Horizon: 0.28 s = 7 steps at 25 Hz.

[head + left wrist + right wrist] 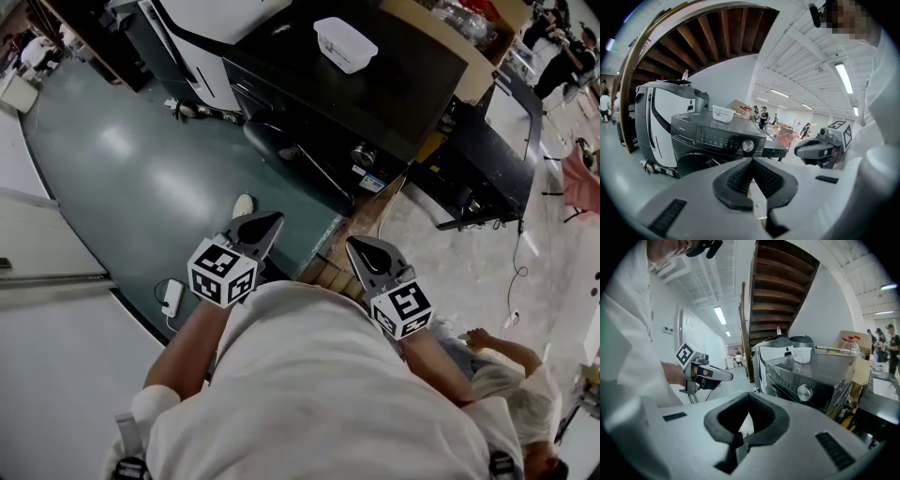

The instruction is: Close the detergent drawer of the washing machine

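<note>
1. Head view: the left gripper (265, 223) and right gripper (359, 246) hang near the person's chest. Both claws are pinched together and empty, well short of the washing machine (375, 89).
2. Left gripper view: the detergent drawer (683, 130) sits at the top of the washing machine's front, left of the dial (747, 146). Whether it juts out is unclear.
3. Right gripper view: this claw is together too. The likely best move is to set one closed tip square on the drawer front and push straight in until flush with the washing machine's panel.
</note>
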### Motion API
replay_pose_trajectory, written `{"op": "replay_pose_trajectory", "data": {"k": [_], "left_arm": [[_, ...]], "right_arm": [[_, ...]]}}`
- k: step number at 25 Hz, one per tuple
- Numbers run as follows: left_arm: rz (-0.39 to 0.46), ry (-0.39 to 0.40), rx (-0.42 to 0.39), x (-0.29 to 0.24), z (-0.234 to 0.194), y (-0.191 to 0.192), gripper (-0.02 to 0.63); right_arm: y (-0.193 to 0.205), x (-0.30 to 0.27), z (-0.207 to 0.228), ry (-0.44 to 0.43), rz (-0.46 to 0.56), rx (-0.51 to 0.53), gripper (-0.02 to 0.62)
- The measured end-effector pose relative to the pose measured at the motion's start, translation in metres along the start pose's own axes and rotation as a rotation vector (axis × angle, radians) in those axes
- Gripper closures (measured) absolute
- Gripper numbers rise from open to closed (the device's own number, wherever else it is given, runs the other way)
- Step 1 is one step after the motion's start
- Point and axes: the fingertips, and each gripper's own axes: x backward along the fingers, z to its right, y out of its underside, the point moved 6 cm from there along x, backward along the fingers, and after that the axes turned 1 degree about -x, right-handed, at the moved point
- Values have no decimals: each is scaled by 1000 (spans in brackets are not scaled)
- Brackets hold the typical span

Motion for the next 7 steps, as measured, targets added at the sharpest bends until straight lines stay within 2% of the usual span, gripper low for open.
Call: {"op": "replay_pose_trajectory", "data": {"k": [7], "left_arm": [[-7,3,-4,-7,-3,-4,611]], "right_arm": [[-5,-1,7,7,3,3,591]]}}
